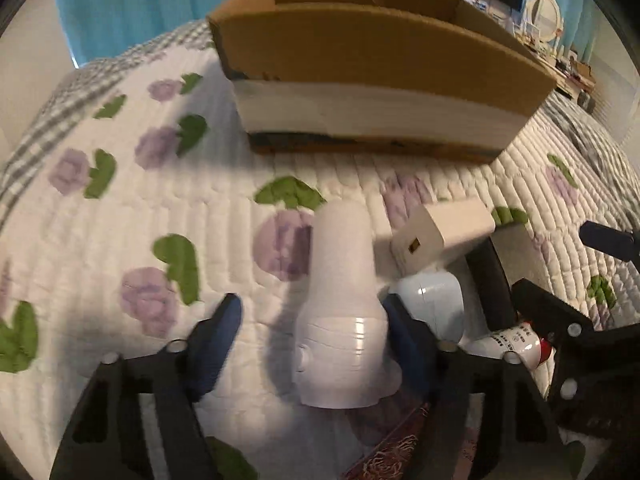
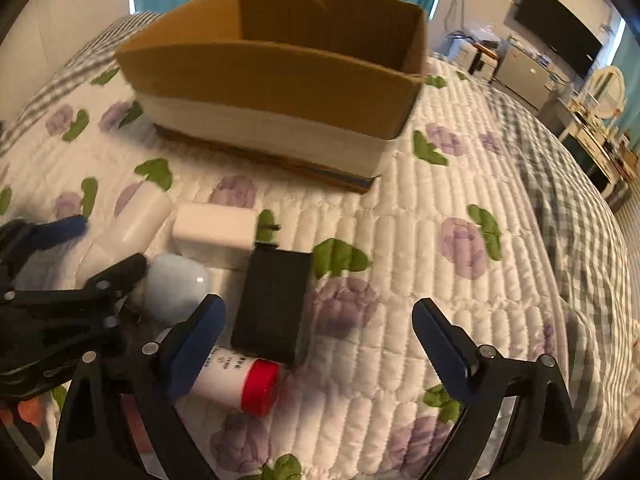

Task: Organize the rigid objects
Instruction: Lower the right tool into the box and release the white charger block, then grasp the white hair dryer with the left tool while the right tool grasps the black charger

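The left gripper (image 1: 312,328) was spread wide around a tall white plastic bottle with a ribbed collar (image 1: 344,312) that lay on the white quilted bedspread printed with purple roses and green leaves (image 1: 180,184). Its right blue-padded finger (image 1: 404,336) touched the bottle's side, while the left finger (image 1: 216,340) stood clear of it, so nothing was clamped.

The right gripper (image 2: 320,344) was also spread wide and held nothing. Between its fingers lay a matte black rectangular box (image 2: 276,304), and nearer the camera a small white cylindrical bottle with a red cap (image 2: 244,380) lay on its side, just beside the left finger (image 2: 192,352).

Just beyond the black box a white rectangular charger block (image 2: 216,226) rested on the bedspread (image 2: 420,240), with a pale blue rounded glossy object (image 2: 176,284) beside it, close against the black box. In the left wrist view these same pieces clustered to the right of the tall bottle: the charger block (image 1: 440,236), the pale blue object (image 1: 432,300) and the red-capped bottle (image 1: 512,340).

An open brown cardboard box with a white band around its lower wall (image 2: 280,84) sat toward the bedspread's far edge, well apart from the cluster; in the left wrist view the box (image 1: 380,52) stood straight ahead. Its inside was not visible.
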Tool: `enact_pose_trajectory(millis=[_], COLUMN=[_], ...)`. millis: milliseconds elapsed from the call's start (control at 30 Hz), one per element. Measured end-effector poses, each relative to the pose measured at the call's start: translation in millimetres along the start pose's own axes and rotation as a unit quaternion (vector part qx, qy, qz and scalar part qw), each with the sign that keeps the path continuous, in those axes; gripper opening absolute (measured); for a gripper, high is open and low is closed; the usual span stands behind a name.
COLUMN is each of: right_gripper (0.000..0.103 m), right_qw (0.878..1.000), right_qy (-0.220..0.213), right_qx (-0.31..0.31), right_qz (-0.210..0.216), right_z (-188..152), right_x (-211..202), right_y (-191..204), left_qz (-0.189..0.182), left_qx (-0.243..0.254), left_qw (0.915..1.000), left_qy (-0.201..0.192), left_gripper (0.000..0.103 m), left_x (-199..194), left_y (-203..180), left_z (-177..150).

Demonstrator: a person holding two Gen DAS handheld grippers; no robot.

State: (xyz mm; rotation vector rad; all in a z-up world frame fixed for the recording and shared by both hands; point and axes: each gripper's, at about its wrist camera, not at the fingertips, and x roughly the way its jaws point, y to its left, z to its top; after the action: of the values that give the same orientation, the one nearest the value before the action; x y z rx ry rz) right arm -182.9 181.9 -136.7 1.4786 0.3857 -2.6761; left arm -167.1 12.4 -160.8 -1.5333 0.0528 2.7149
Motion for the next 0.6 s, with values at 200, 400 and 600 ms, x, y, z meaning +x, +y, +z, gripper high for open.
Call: enact_pose_trajectory(millis=[200, 400, 600], right_gripper=[0.071, 0.060, 0.051], right_qw=[1.000, 0.999, 0.999], right_qy=[0.024, 0.030, 0.041], right_qx=[0.005, 0.013, 0.013], right_qz=[0.018, 0.026, 0.026], right_z=[-3.7, -2.5, -0.8], right_x=[11.6, 13.3, 28.2], right_y=[5.5, 5.5, 12.2], left_qz=[0.008, 0.027, 0.026], left_qx=[0.031, 0.023, 0.019], left_qw=[0.9995, 0.9992, 0.9986], left_qy=[0.001, -0.020, -0.041], left_gripper=[0.044, 0.044, 0.044], left_x=[-4.9, -28.6, -54.4], left_y=[-13.6, -7.6, -7.3], left_z=[-8.3, -9.4, -10.8])
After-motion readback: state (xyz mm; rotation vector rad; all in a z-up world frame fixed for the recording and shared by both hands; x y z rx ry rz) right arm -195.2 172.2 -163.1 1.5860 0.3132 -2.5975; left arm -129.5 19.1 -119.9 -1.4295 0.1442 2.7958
